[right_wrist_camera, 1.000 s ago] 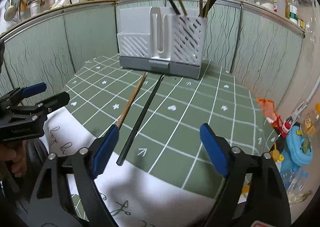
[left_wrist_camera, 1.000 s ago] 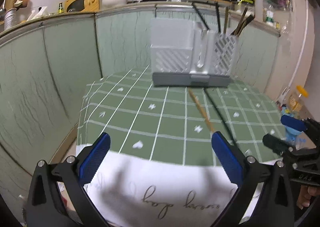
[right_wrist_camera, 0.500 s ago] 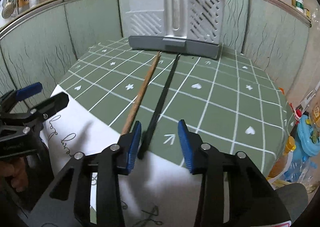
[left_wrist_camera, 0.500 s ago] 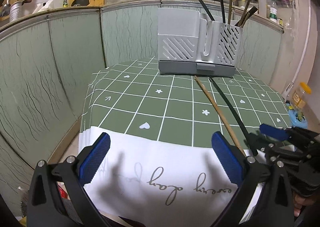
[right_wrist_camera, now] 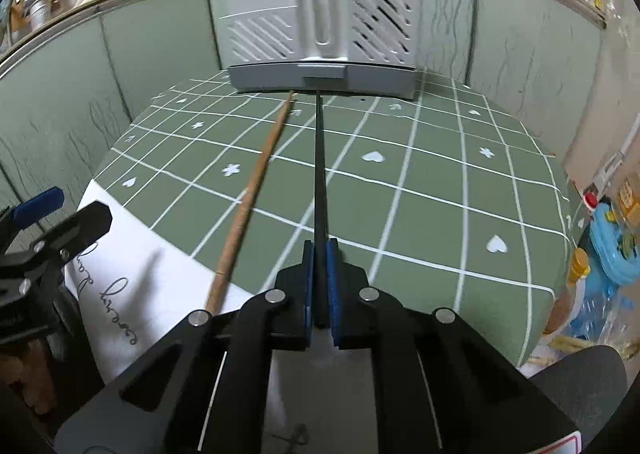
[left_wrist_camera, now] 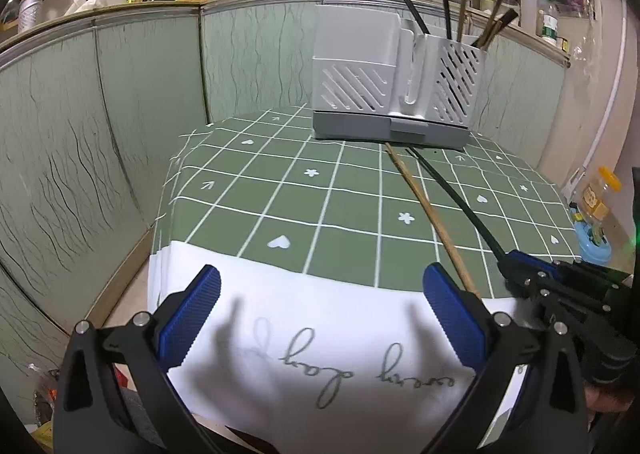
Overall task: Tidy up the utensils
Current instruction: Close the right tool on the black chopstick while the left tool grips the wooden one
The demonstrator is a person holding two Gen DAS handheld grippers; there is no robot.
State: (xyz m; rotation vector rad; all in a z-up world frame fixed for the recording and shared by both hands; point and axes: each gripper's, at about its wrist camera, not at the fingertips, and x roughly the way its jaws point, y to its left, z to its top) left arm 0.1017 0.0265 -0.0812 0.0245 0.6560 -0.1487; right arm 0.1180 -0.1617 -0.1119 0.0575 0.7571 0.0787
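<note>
The right gripper (right_wrist_camera: pixel 320 250) has its fingers (right_wrist_camera: pixel 333 266) clamped on the near end of the black chopstick (right_wrist_camera: pixel 319 173), which runs straight ahead toward the grey holder (right_wrist_camera: pixel 320 37). Just left lies the wooden chopstick (right_wrist_camera: pixel 252 197) on the bench (right_wrist_camera: pixel 420 189). The left gripper (left_wrist_camera: pixel 320 306) stands open and empty, both sticks to its right.

The utensil holder (right_wrist_camera: pixel 320 25) stands at the desk's (right_wrist_camera: pixel 432 189) far edge. Before it two chopsticks lie side by side, the wooden chopstick (right_wrist_camera: pixel 256 181) left of the black chopstick (right_wrist_camera: pixel 320 173).
</note>
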